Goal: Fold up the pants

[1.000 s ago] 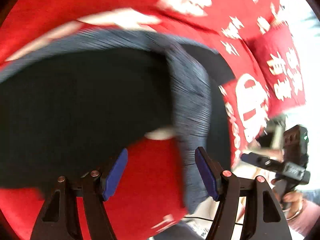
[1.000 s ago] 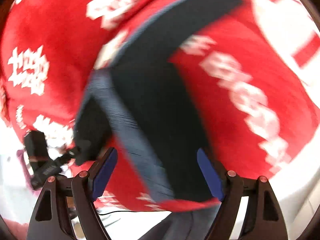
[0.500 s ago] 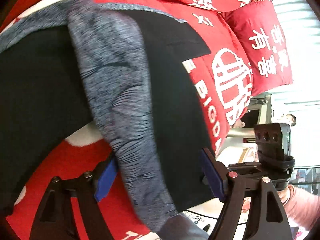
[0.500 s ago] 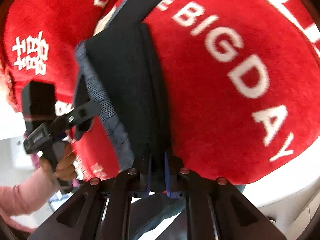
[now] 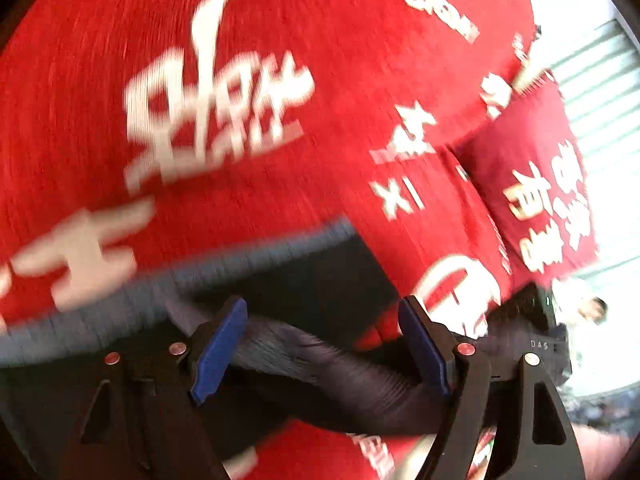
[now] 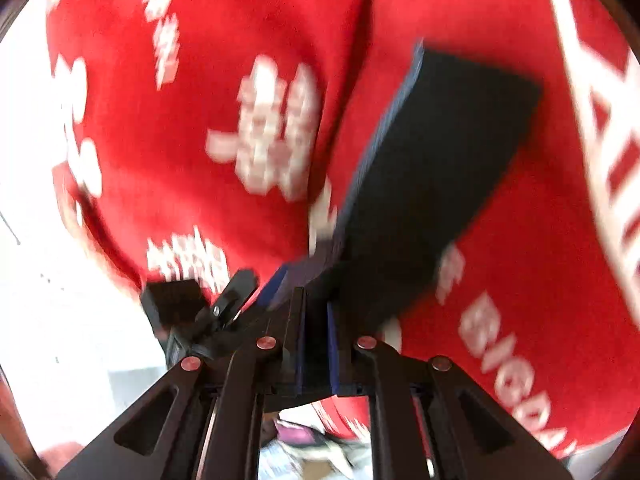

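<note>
The pants (image 6: 432, 184) lie on the red bedspread (image 5: 280, 92), soft and limp (likely to sag). The right gripper (image 6: 316, 344) clamps their waistband edge; the left gripper (image 5: 324, 344) gapes around the ribbed band, the best hold.

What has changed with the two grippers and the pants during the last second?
The right gripper, open one second ago, closed on the dark pants with grey waistband and still holds them. The left gripper stayed open, with the waistband lying across between its fingers. The red printed blanket remains underneath.
</note>
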### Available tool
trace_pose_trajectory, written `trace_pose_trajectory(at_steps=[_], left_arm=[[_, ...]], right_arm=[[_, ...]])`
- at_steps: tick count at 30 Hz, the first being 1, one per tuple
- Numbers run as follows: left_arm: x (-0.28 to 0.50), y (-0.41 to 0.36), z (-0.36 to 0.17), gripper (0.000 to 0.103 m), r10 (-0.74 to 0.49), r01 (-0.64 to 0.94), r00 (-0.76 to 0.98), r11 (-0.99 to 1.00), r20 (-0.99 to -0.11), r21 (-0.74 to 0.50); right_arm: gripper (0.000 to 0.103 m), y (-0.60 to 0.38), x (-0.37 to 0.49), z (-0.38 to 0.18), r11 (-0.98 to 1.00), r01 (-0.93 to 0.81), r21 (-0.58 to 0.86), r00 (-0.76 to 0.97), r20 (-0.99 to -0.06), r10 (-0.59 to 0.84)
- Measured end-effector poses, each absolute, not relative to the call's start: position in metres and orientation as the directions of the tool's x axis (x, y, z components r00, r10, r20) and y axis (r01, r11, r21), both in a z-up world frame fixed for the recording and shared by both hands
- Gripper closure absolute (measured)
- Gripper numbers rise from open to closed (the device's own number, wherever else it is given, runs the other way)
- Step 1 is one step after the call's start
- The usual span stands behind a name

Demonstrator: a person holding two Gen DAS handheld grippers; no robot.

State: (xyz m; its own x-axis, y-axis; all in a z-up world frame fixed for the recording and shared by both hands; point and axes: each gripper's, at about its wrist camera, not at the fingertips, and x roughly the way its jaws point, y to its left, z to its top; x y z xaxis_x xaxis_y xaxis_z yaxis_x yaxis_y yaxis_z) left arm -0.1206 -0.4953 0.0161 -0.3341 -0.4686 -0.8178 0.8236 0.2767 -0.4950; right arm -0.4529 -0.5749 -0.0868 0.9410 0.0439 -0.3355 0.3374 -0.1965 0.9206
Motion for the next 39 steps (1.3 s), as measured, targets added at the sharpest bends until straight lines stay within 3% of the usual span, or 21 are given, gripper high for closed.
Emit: trace_pose_trajectory(at_steps=[3, 4, 5, 9, 11, 17, 19, 23, 25, 28, 30, 32, 34, 36, 39], left_arm=[[-0.102, -0.509, 0.028, 0.024, -0.505, 0.847, -0.219, 0.326, -0.835, -0.420], [-0.096, -0.505, 0.031, 0.024, -0.508, 0.853, -0.184, 0.343, -0.841, -0.394], [-0.092, -0.501, 0.033, 0.024, -0.504, 0.857, -0.146, 0.366, -0.851, -0.364], [-0.077, -0.469, 0.021, 0.024, -0.417, 0.862, -0.017, 0.454, -0.909, -0.224], [-0.072, -0.446, 0.001, 0.024, -0.326, 0.851, 0.051, 0.509, -0.944, -0.130], [-0.061, -0.395, -0.052, 0.024, -0.149, 0.762, 0.084, 0.647, -0.985, -0.033], [-0.063, -0.389, -0.067, 0.024, -0.119, 0.743, 0.074, 0.669, -0.990, -0.025], [-0.069, -0.392, -0.079, 0.024, -0.102, 0.746, 0.075, 0.666, -0.992, -0.012], [-0.071, -0.395, -0.075, 0.024, -0.120, 0.747, 0.070, 0.664, -0.990, -0.028], [-0.072, -0.399, -0.067, 0.024, -0.155, 0.761, 0.100, 0.648, -0.983, -0.024], [-0.068, -0.401, -0.077, 0.024, -0.109, 0.758, 0.104, 0.652, -0.989, 0.008], [-0.058, -0.398, -0.083, 0.024, -0.083, 0.729, 0.081, 0.684, -0.993, 0.002], [-0.051, -0.393, -0.073, 0.024, -0.125, 0.716, 0.105, 0.698, -0.987, -0.012], [-0.046, -0.394, -0.070, 0.024, -0.131, 0.733, 0.141, 0.680, -0.981, 0.015], [-0.035, -0.412, -0.092, 0.024, -0.074, 0.739, 0.160, 0.670, -0.984, 0.070]], right_arm=[[0.081, -0.615, -0.448, -0.107, -0.259, 0.431, 0.864, 0.893, -0.450, -0.016], [0.069, -0.623, -0.447, -0.111, -0.264, 0.489, 0.832, 0.861, -0.509, -0.012], [0.065, -0.628, -0.446, -0.110, -0.246, 0.535, 0.808, 0.831, -0.556, -0.020], [0.062, -0.637, -0.457, -0.088, -0.141, 0.650, 0.747, 0.743, -0.663, -0.086], [0.062, -0.634, -0.461, -0.086, -0.133, 0.678, 0.723, 0.719, -0.690, -0.085], [0.062, -0.629, -0.458, -0.094, -0.081, 0.711, 0.698, 0.699, -0.715, -0.027], [0.049, -0.624, -0.456, -0.097, -0.090, 0.708, 0.700, 0.701, -0.712, -0.026], [0.050, -0.620, -0.448, -0.113, -0.066, 0.737, 0.672, 0.675, -0.738, 0.017], [0.097, -0.629, -0.438, -0.123, -0.061, 0.766, 0.640, 0.643, -0.765, 0.036], [0.098, -0.633, -0.436, -0.118, -0.050, 0.782, 0.621, 0.622, -0.782, 0.028], [0.098, -0.631, -0.441, -0.120, -0.023, 0.827, 0.562, 0.562, -0.826, 0.026], [0.093, -0.630, -0.451, -0.136, -0.083, 0.822, 0.563, 0.568, -0.821, 0.059], [0.081, -0.631, -0.458, -0.129, -0.085, 0.818, 0.569, 0.573, -0.819, 0.035], [0.080, -0.629, -0.456, -0.111, 0.004, 0.824, 0.567, 0.567, -0.824, 0.017], [0.069, -0.620, -0.443, -0.091, 0.129, 0.824, 0.552, 0.554, -0.832, 0.025]])
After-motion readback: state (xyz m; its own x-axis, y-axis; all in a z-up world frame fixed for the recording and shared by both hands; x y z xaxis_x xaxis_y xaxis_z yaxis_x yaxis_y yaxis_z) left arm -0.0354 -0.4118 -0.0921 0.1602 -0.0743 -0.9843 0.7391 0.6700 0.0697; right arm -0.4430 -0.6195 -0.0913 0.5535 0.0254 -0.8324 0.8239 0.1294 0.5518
